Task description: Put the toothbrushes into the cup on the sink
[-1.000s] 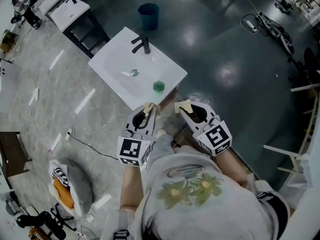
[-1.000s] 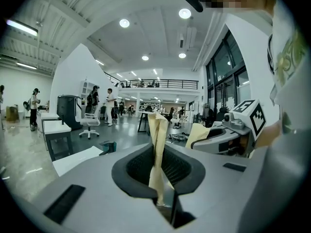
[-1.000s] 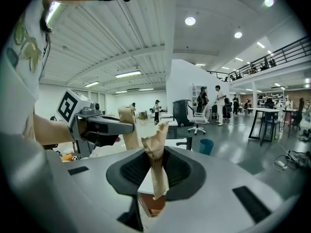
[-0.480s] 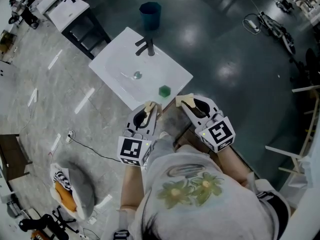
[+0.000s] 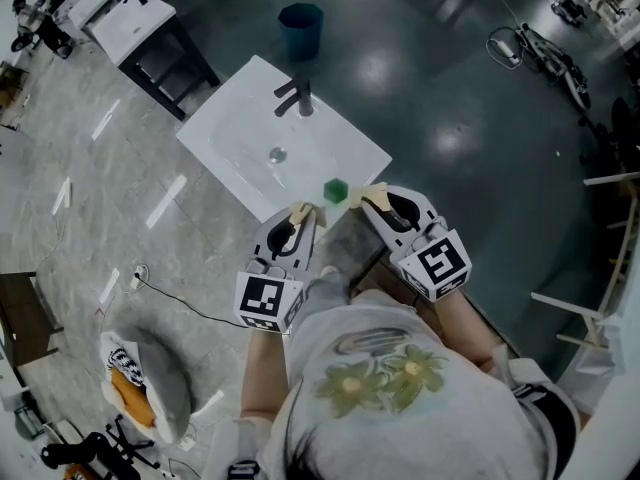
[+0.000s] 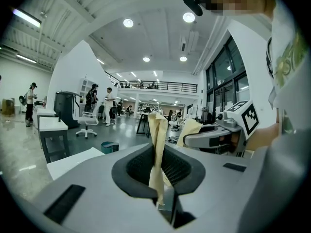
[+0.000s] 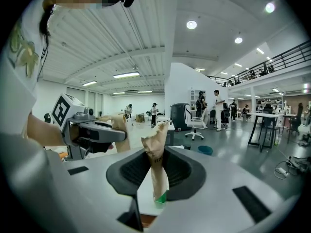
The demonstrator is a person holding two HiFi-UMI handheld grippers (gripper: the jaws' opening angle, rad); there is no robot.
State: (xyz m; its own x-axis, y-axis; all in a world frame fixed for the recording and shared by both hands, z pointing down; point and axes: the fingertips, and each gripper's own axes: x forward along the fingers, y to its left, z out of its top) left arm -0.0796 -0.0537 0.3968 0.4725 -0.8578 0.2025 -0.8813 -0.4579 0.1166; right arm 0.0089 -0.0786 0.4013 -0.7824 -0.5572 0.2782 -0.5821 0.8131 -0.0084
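A small green cup (image 5: pixel 336 190) stands on the near right corner of the white sink (image 5: pixel 250 138). In the right gripper view it shows as a green patch (image 7: pixel 162 198) low behind the fingers. I see no toothbrush in any view. My left gripper (image 5: pixel 300 213) hovers just short of the sink's near edge, its tape-wrapped fingers pressed together with nothing between them (image 6: pixel 158 120). My right gripper (image 5: pixel 368 200) sits just right of the cup, its fingers also together and empty (image 7: pixel 156 132).
A dark faucet (image 5: pixel 293 96) stands at the sink's far side, and a teal bin (image 5: pixel 301 30) is on the floor beyond it. Another white sink stand (image 5: pixel 140 28) is at far left. Bags lie on the floor at lower left (image 5: pixel 140 378). People stand in the distance (image 7: pixel 217 109).
Both grippers have come closer to the sink. The right gripper's tips are now beside the green cup; earlier they were well short of it.
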